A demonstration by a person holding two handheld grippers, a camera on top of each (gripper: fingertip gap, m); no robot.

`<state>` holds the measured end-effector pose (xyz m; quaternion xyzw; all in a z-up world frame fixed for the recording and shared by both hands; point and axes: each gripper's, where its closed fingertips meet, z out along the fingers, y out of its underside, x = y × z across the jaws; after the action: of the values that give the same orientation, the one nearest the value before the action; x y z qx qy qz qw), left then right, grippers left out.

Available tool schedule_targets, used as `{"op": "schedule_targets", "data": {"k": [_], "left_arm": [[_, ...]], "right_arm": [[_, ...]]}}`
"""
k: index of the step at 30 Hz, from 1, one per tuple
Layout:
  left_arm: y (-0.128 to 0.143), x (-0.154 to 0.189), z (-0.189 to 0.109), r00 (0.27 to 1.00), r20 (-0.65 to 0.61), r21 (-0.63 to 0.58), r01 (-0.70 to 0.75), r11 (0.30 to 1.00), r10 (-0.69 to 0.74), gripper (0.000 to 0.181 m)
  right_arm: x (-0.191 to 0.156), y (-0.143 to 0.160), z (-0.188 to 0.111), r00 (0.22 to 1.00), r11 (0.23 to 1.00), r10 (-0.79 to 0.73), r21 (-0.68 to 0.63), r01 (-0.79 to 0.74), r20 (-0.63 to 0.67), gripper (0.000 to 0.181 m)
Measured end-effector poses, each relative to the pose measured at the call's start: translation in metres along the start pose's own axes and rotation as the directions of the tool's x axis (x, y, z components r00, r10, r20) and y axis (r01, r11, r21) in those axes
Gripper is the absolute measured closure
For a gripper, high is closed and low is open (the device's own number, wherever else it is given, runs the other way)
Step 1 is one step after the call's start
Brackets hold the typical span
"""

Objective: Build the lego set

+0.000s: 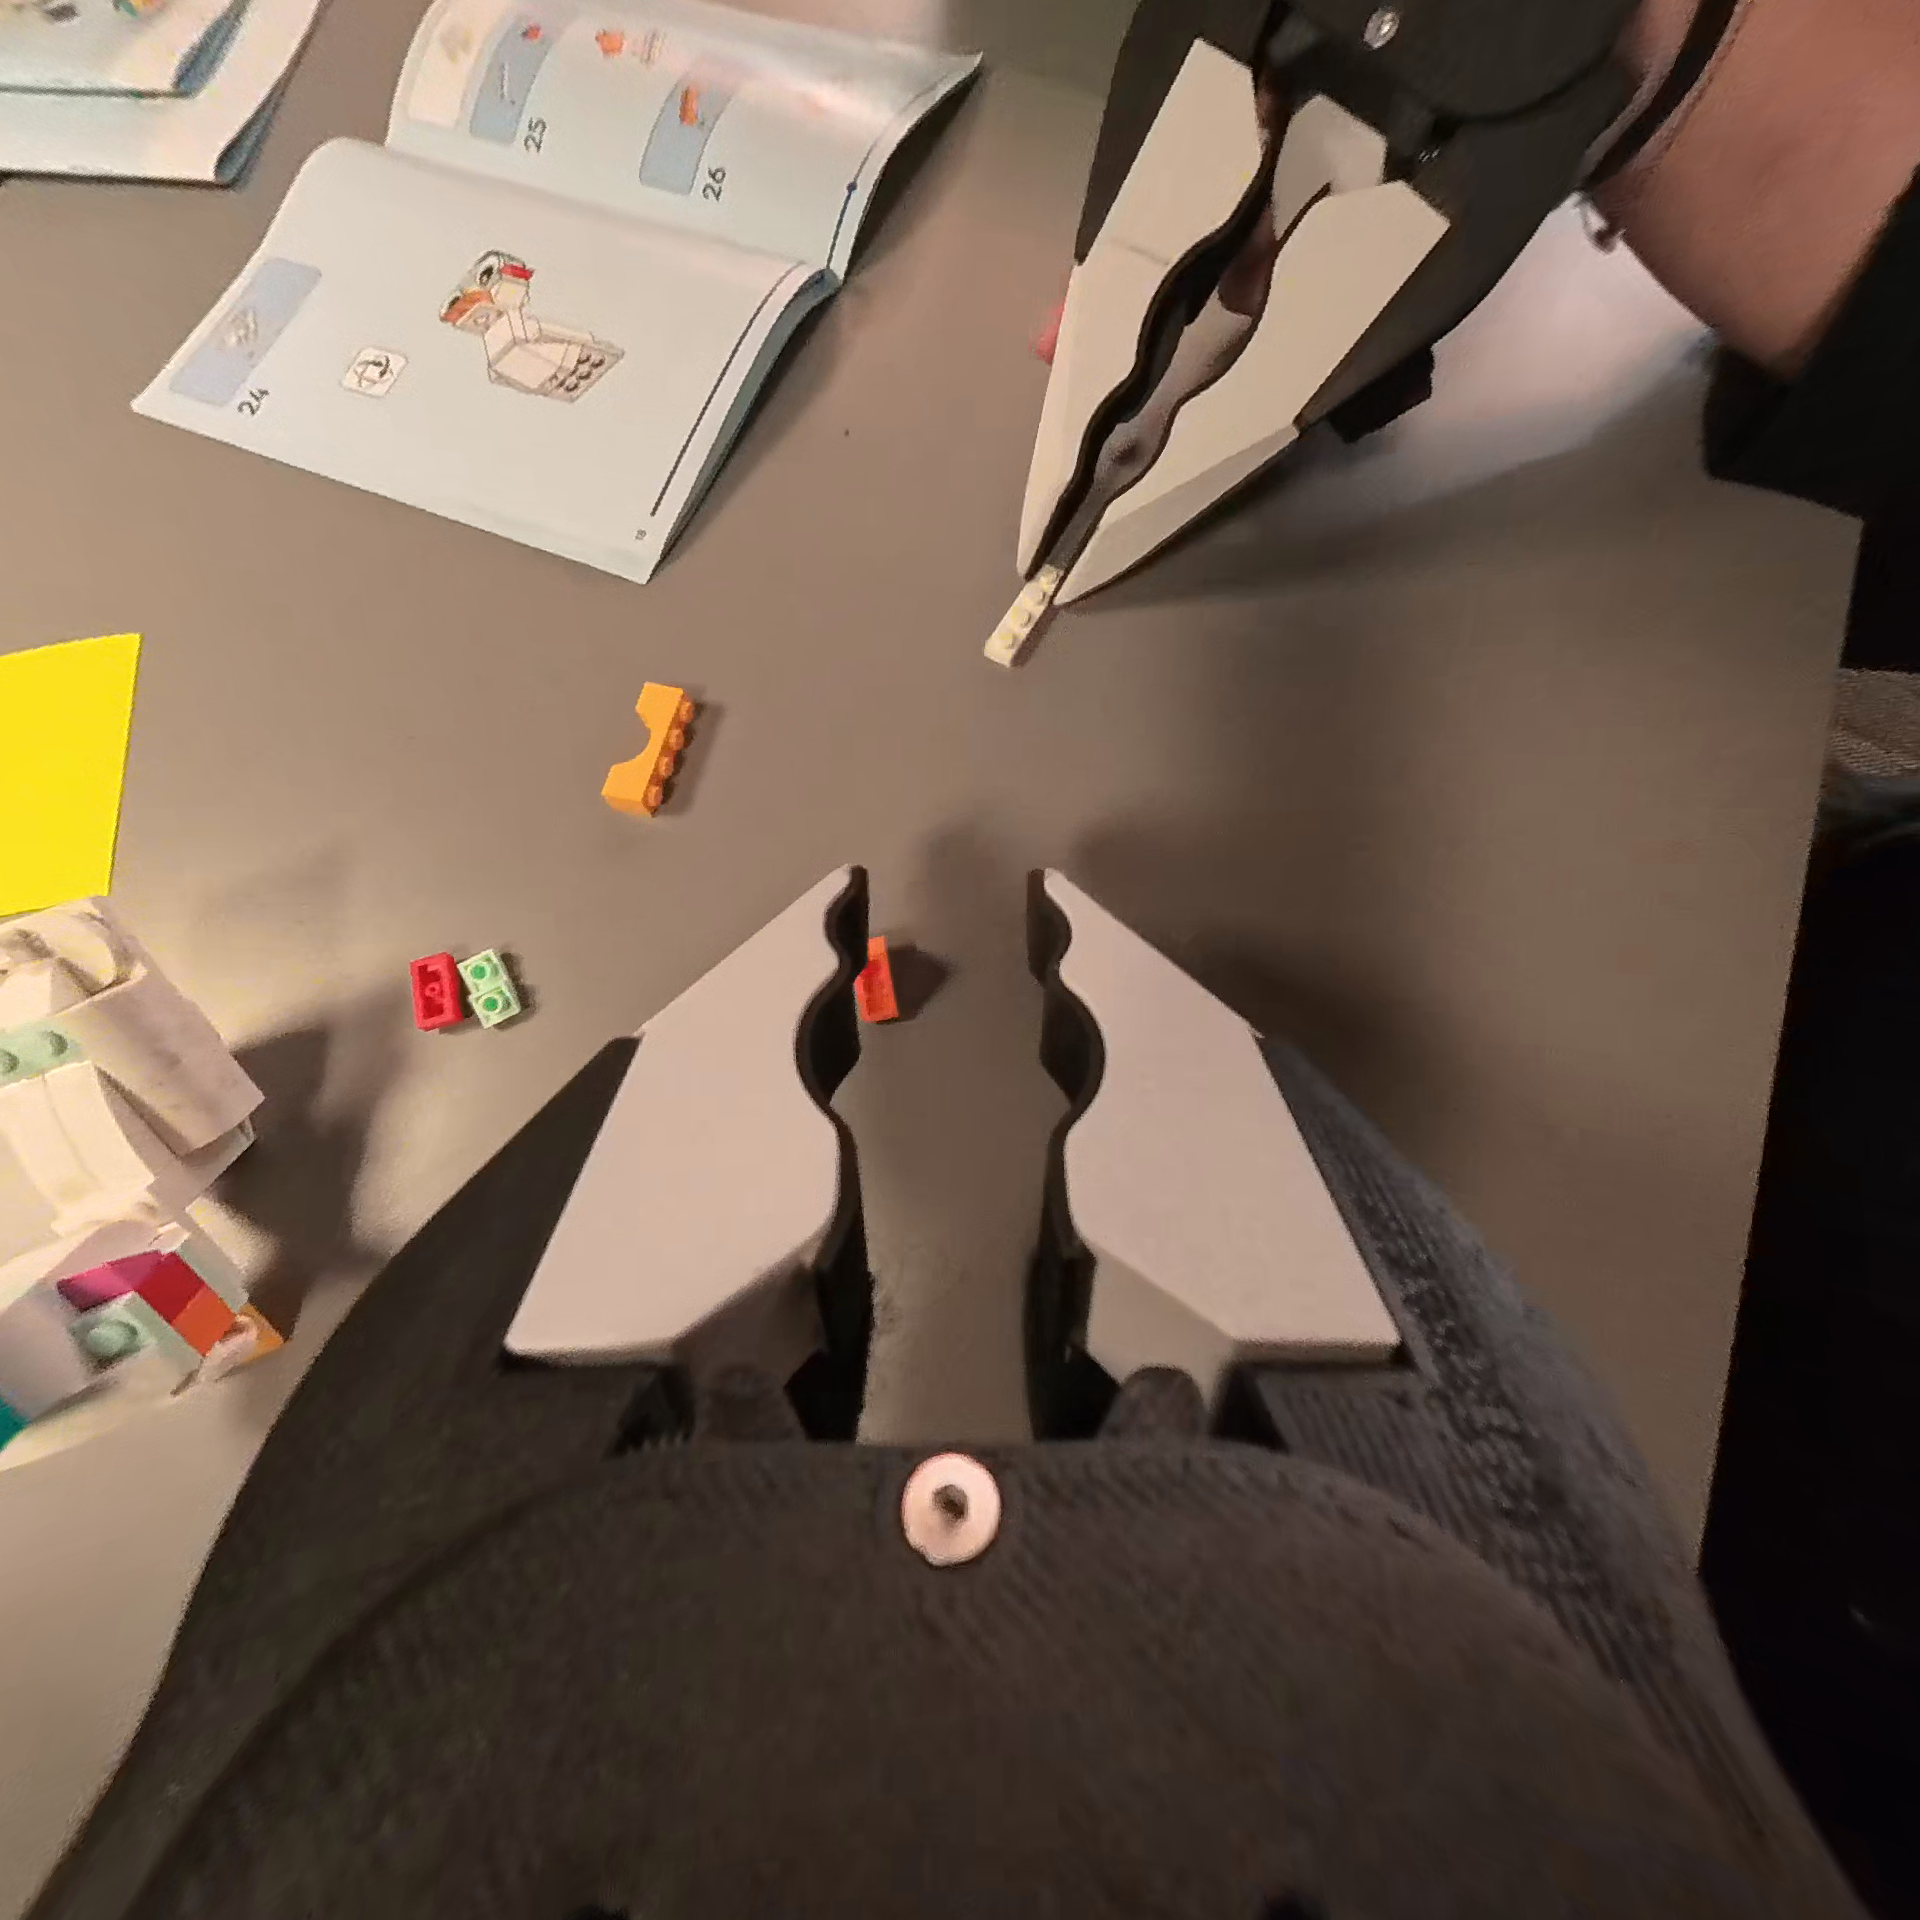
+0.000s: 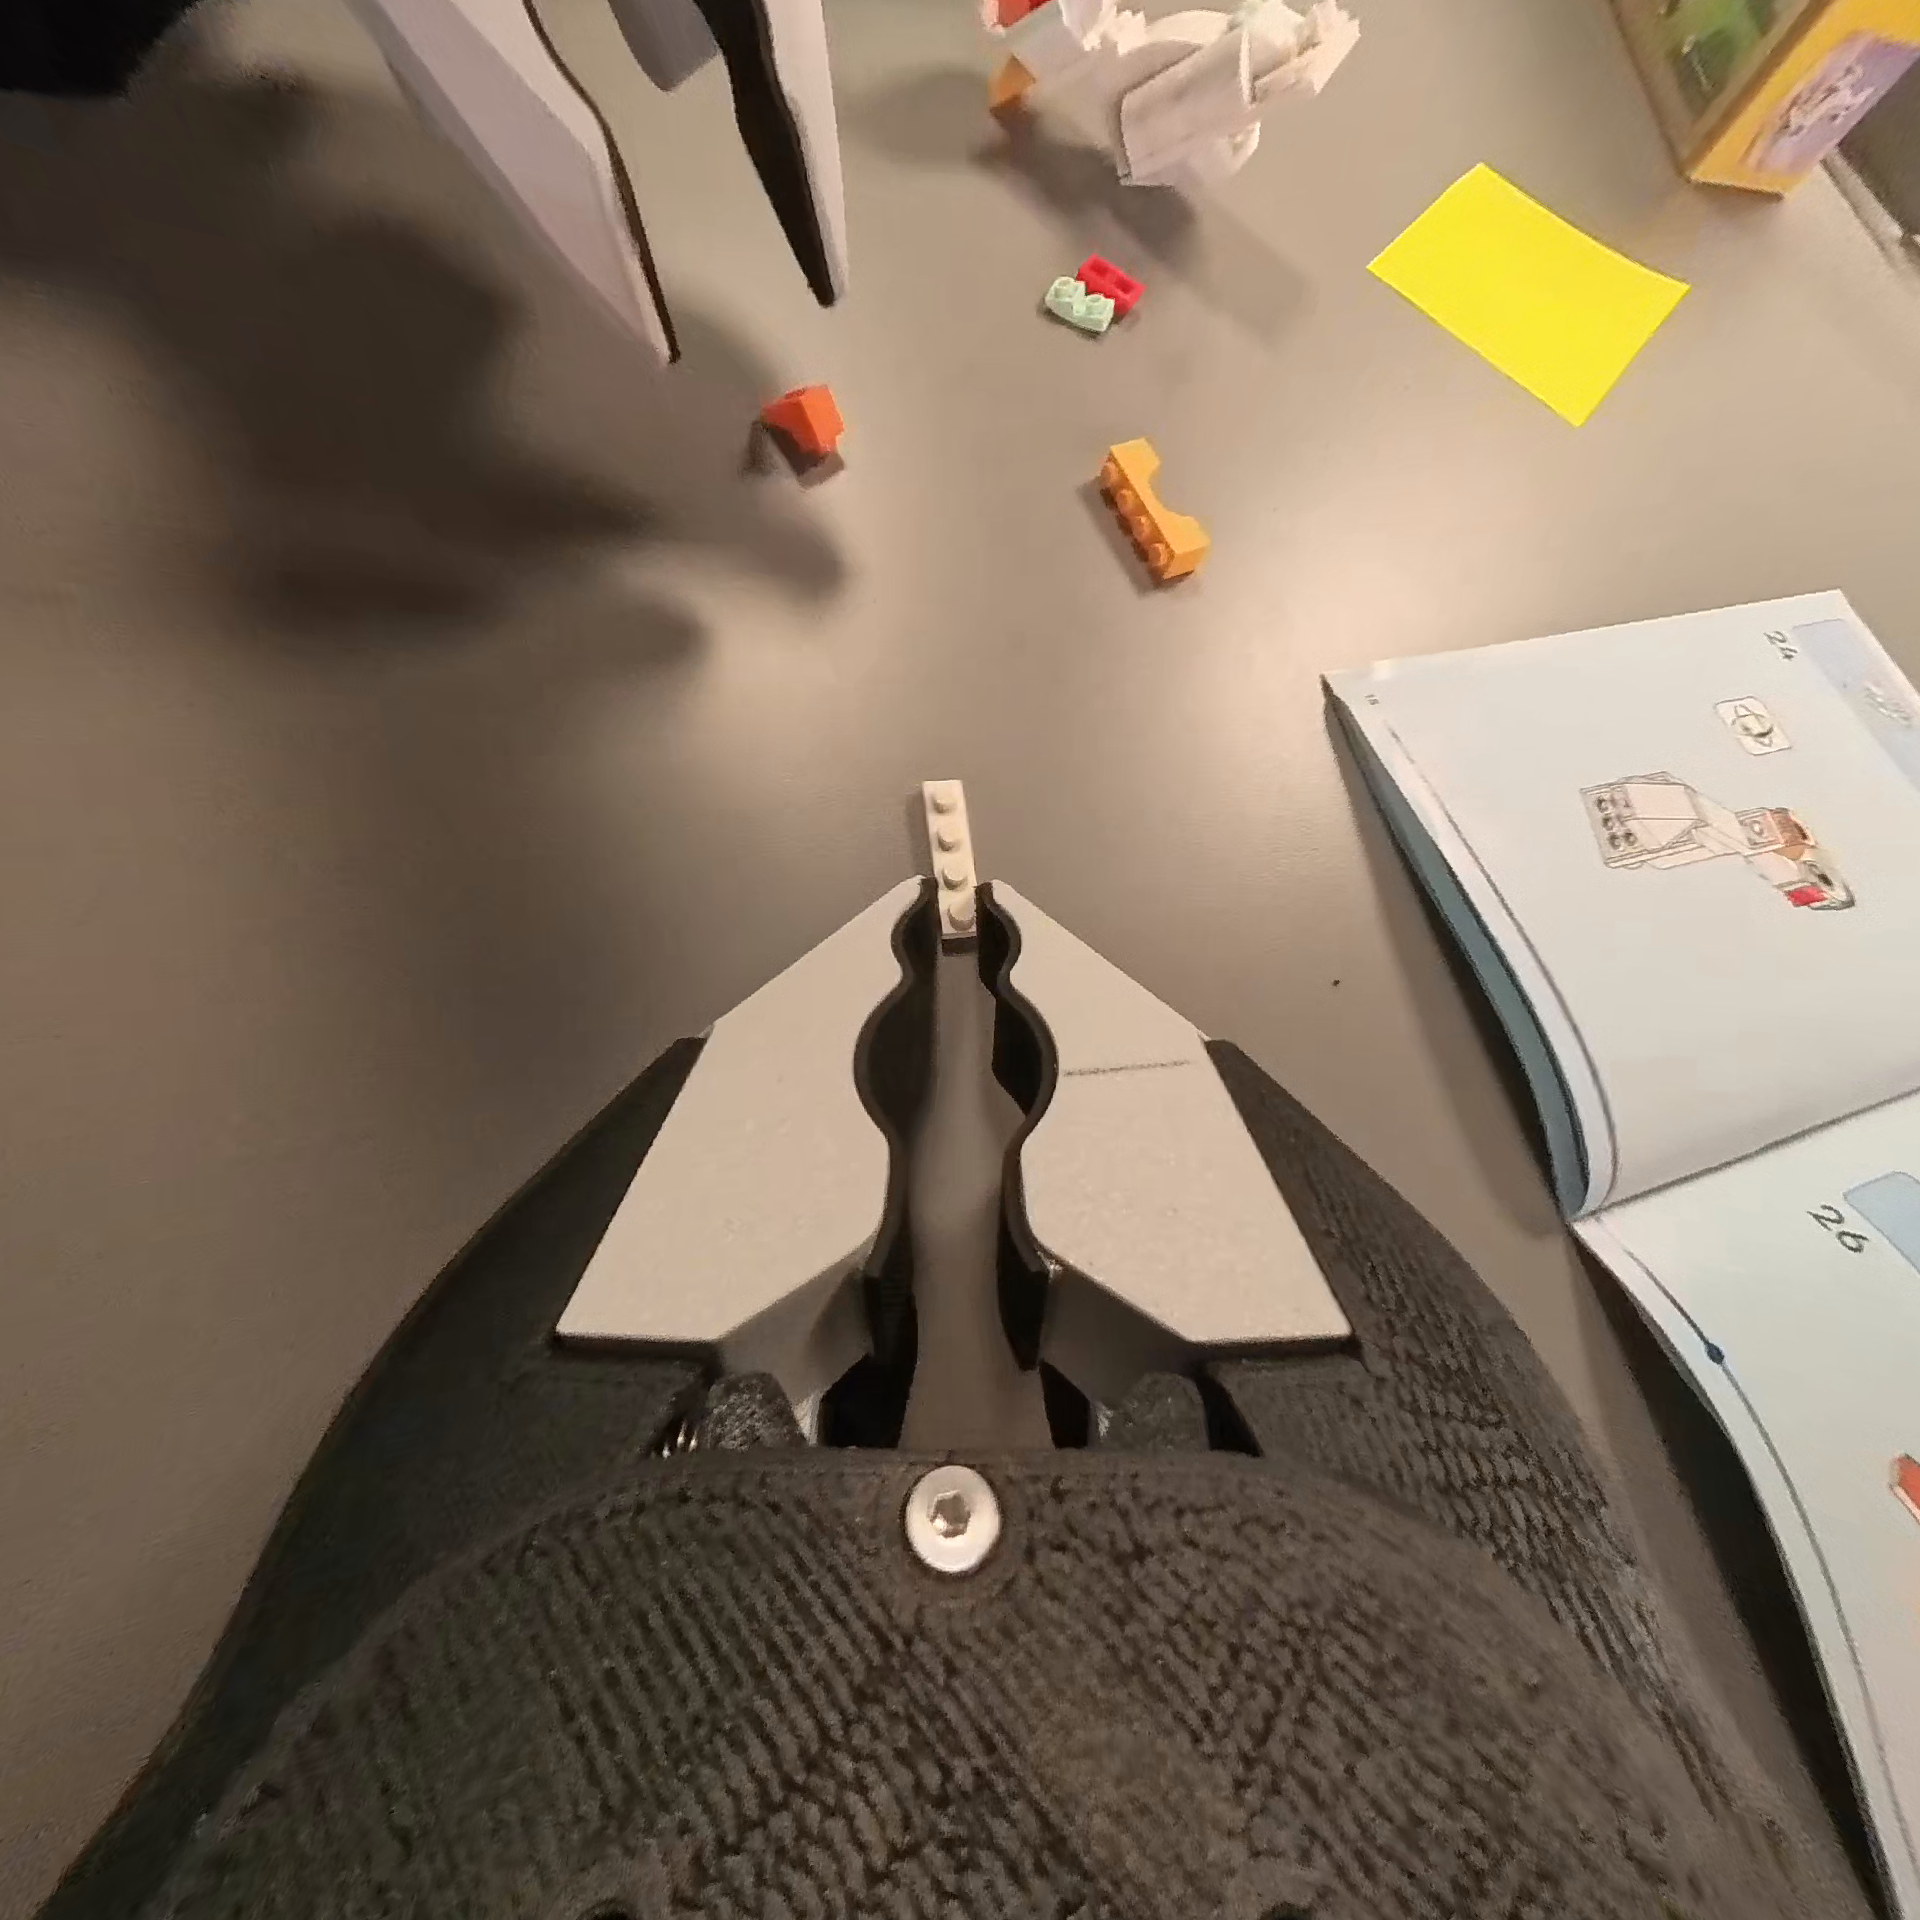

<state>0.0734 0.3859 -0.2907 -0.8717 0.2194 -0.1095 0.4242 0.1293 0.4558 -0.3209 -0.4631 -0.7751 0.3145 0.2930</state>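
Note:
My right gripper (image 2: 954,891) is shut on a thin white plate with a row of studs (image 2: 950,844), held just above the grey table; both also show in the left wrist view, gripper (image 1: 1047,580) and plate (image 1: 1021,623). My left gripper (image 1: 948,883) is open and empty above a small red-orange brick (image 1: 878,981), which lies by its left finger; that brick also shows in the right wrist view (image 2: 805,418). An orange arch brick (image 1: 652,746) (image 2: 1153,509) lies loose. A red brick joined to a mint-green one (image 1: 468,989) (image 2: 1093,293) lies nearby. The partly built white model (image 1: 94,1195) (image 2: 1174,73) stands aside.
An open instruction booklet (image 1: 499,343) (image 2: 1704,935) lies on the table. A yellow paper sheet (image 1: 62,769) (image 2: 1527,291) lies near the model. A second booklet (image 1: 135,73) is at the far left. A set box (image 2: 1756,94) stands at the far right. A person's forearm (image 1: 1756,197) holds the right gripper. Some 10 cm of space lies between my two pairs of fingers.

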Motion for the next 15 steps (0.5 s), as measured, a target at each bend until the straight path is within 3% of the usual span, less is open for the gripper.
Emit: {"op": "schedule_targets", "data": {"k": [7,15], "left_arm": [[-0.004,0.012,-0.003,0.999,-0.041,0.094,-0.009,0.996,0.012,0.153],[0.031,-0.013,-0.005,0.993,0.031,-0.066,0.119,0.991,-0.117,0.147]], "right_arm": [[-0.005,-0.026,-0.002,0.995,0.991,-0.057,0.119,0.066,-0.077,0.177],[-0.021,-0.029,0.015,0.999,0.997,-0.052,0.059,0.052,0.006,0.177]]}}
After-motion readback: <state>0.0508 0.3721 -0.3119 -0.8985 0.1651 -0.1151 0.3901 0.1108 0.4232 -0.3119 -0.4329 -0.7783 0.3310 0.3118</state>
